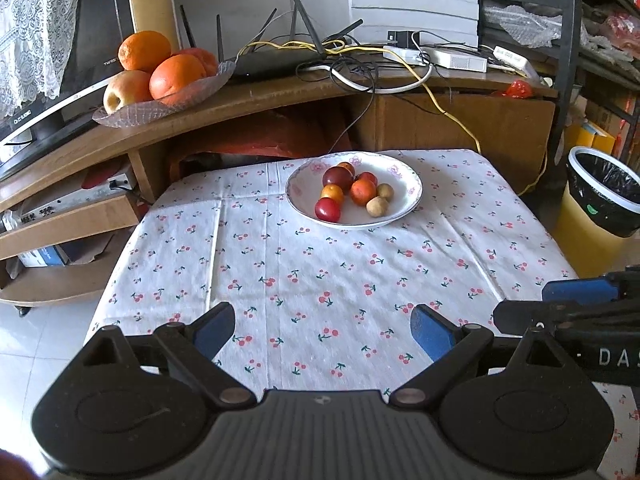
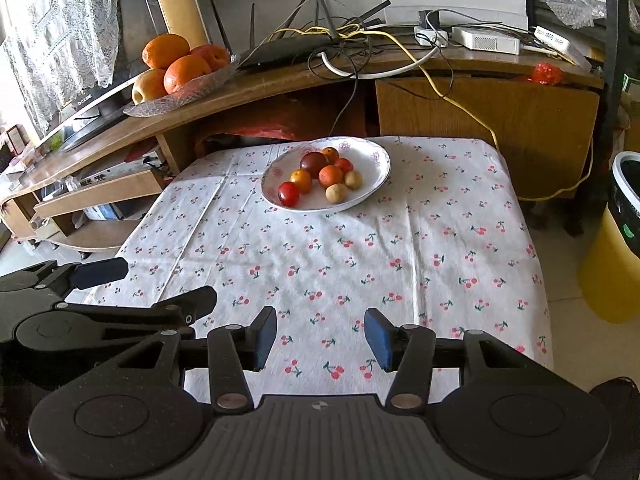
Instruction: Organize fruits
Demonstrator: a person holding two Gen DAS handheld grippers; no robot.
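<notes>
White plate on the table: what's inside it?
The plate holds small fruits: a dark plum, red and orange ones, two brownish ones. They cover part of the plate's bottom.

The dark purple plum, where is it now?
In both wrist views the dark purple plum lies in the white bowl at the table's far edge, toward the back of the pile, beside an orange fruit.

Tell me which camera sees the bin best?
The left wrist view: the bin shows its white rim, black liner and yellow body. The right wrist view catches only a slice of it, cut by the frame edge.
</notes>
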